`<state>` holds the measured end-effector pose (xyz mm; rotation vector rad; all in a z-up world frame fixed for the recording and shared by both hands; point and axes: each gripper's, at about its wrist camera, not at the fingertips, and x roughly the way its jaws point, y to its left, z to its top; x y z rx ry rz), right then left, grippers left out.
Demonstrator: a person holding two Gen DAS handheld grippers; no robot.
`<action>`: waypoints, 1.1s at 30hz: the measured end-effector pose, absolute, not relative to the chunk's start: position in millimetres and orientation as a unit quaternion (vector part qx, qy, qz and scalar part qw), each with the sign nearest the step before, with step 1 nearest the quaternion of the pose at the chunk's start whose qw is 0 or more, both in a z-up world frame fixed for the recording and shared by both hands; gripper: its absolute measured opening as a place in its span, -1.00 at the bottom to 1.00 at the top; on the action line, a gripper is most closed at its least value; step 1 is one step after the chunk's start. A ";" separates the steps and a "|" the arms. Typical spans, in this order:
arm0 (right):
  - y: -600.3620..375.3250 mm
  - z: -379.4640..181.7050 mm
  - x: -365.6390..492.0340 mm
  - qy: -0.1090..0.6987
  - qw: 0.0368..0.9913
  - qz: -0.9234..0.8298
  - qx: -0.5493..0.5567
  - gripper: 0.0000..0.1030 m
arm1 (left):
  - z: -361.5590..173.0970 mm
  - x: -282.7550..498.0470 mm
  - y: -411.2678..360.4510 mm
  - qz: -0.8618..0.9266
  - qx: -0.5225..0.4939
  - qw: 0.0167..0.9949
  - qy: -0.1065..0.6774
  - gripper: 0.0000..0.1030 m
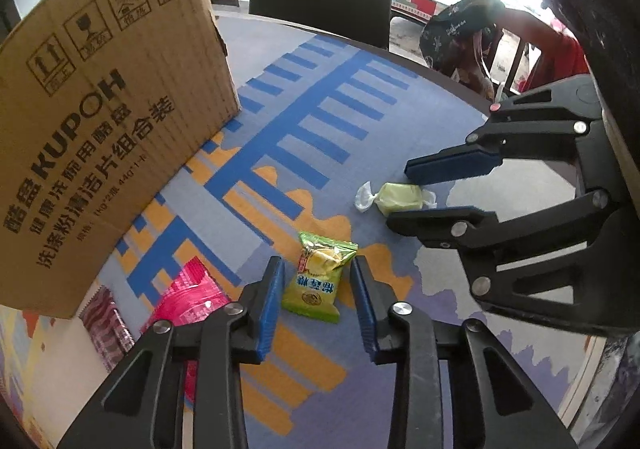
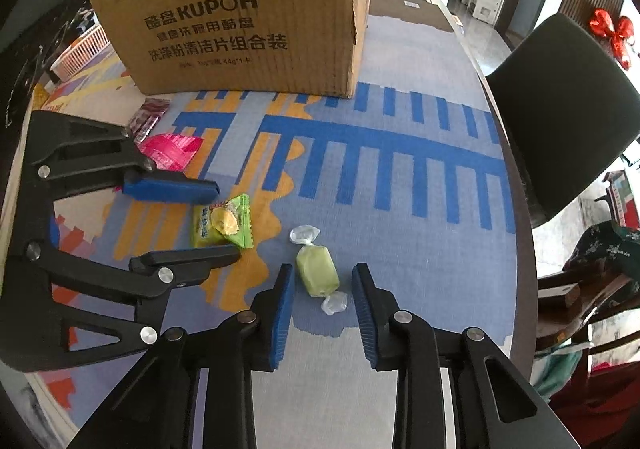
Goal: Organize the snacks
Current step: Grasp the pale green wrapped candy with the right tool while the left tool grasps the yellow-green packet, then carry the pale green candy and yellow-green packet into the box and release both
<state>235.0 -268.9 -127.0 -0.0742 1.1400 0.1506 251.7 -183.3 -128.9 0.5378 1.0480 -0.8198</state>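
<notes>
A green durian snack packet (image 1: 318, 277) lies flat on the table between the open jaws of my left gripper (image 1: 317, 269); it also shows in the right wrist view (image 2: 224, 223). A pale green wrapped candy (image 2: 318, 273) lies between the open jaws of my right gripper (image 2: 323, 277); it also shows in the left wrist view (image 1: 398, 198). Neither snack is gripped. A pink packet (image 1: 188, 297) and a dark red striped packet (image 1: 106, 323) lie left of my left gripper. The right gripper (image 1: 398, 193) shows in the left wrist view, the left gripper (image 2: 228, 223) in the right wrist view.
A large brown KUPOH cardboard box (image 2: 248, 17) stands at the back on the patterned blue and orange tablecloth (image 2: 400, 209). A pink basket (image 2: 82, 51) sits left of the box. A dark chair (image 2: 560, 109) stands at the table's edge.
</notes>
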 end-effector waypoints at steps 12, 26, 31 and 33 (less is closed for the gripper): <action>-271.2 -125.8 232.3 0.528 0.846 0.067 -0.021 -0.62 | -124.3 246.6 -177.4 -0.340 0.185 0.781 0.490 -0.57; -265.8 -71.7 210.9 0.470 0.881 0.049 -0.010 -0.62 | -73.4 234.7 -142.3 -0.289 0.118 0.835 0.453 -0.57; -256.0 -48.3 207.3 0.443 0.895 0.052 -0.004 -0.62 | -50.1 232.5 -123.2 -0.266 0.101 0.855 0.434 -0.57; -250.6 -38.6 205.8 0.430 0.901 0.053 -0.003 -0.62 | -40.4 231.3 -116.3 -0.260 0.097 0.863 0.423 -0.57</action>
